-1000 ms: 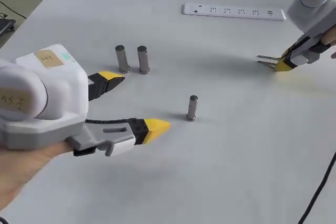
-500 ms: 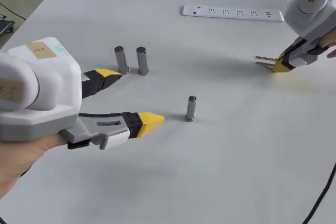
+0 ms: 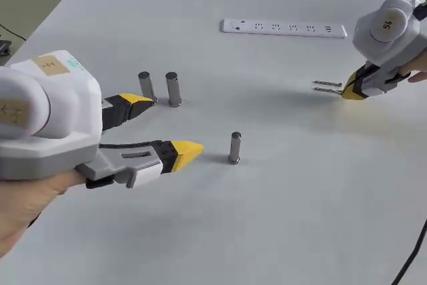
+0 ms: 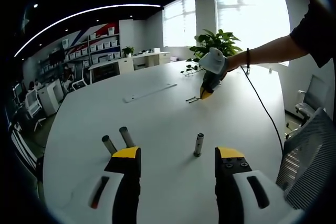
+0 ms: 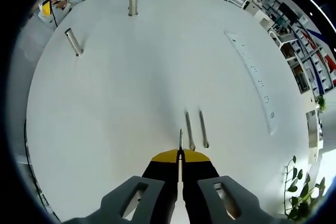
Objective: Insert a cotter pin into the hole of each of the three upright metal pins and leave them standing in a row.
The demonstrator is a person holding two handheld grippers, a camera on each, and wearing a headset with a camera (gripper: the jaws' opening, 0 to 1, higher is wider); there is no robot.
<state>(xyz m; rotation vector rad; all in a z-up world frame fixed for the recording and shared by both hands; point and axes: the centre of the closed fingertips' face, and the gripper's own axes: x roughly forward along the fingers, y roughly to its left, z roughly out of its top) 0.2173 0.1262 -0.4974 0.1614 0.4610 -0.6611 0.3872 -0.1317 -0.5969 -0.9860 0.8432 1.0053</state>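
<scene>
**Left gripper open near the metal pins, right gripper closed on a cotter pin**

The left gripper (image 3: pixel 162 125) is held low at the near left and points across the table. Its jaws stand wide apart with nothing between them. The right gripper (image 3: pixel 348 91) is at the far right, tilted down to the surface. In the right gripper view its jaws are pressed together on a thin cotter pin (image 5: pixel 180 139).

The white table (image 3: pixel 300 191) carries a power strip (image 3: pixel 283 28) at its far side and a dark cable (image 3: pixel 408 258) at the near right. The left gripper view shows an office with bright windows (image 4: pixel 252 3) and a plant (image 4: pixel 218 43).

Three metal pins stand upright. The first metal pin (image 3: pixel 145 87) and the second metal pin (image 3: pixel 173 89) stand close together just beyond the left gripper's farther jaw tip. The single metal pin (image 3: pixel 235 147) stands ahead of the open jaws. Two loose cotter pins (image 5: pixel 189 129) lie flat just ahead of the right gripper, well apart from the metal pins.
</scene>
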